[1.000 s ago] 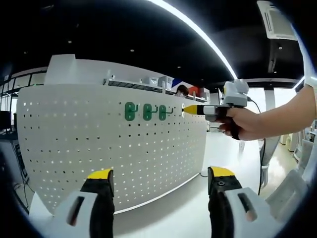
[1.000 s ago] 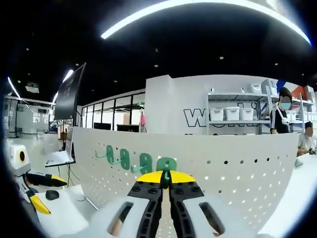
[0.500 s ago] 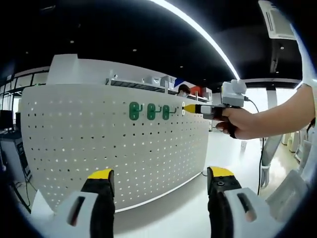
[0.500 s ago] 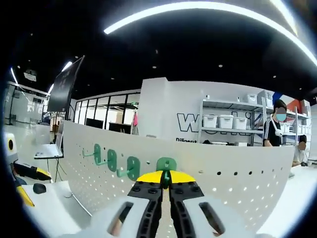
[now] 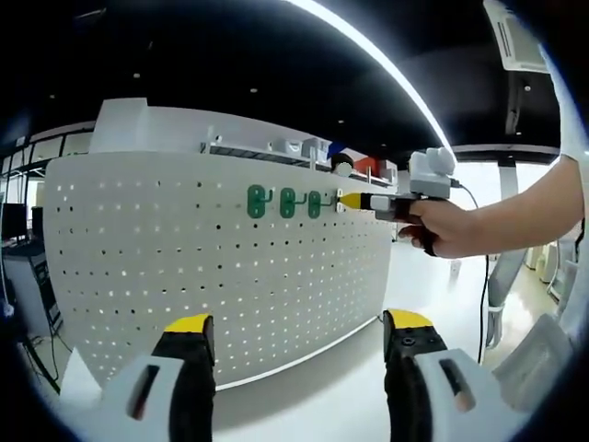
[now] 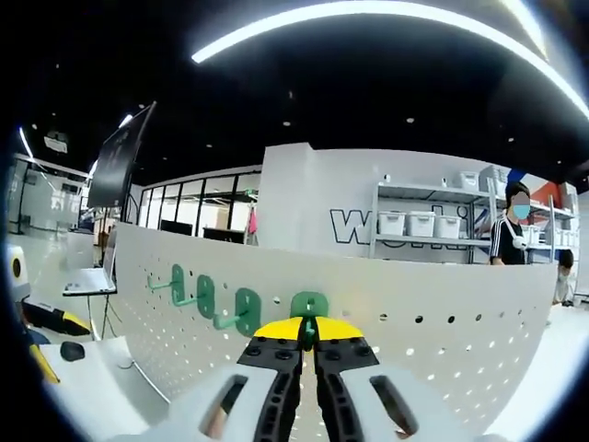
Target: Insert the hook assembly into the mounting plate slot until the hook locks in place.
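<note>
Up close, the right gripper [image 6: 308, 333] pinches a green plastic hook [image 6: 310, 311] against the perforated white pegboard [image 6: 442, 341], left gripper [image 5: 299, 336] agape.

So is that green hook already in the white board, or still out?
Cannot tell for sure. The right gripper, shut on the green hook, holds it at the pegboard; its fingers hide the contact.

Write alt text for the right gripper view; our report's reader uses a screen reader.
The right tongs, shut on a green hook, hold it up against a white pegboard. Three more green hooks hang in a row to its left, with shelving behind the board.
</note>
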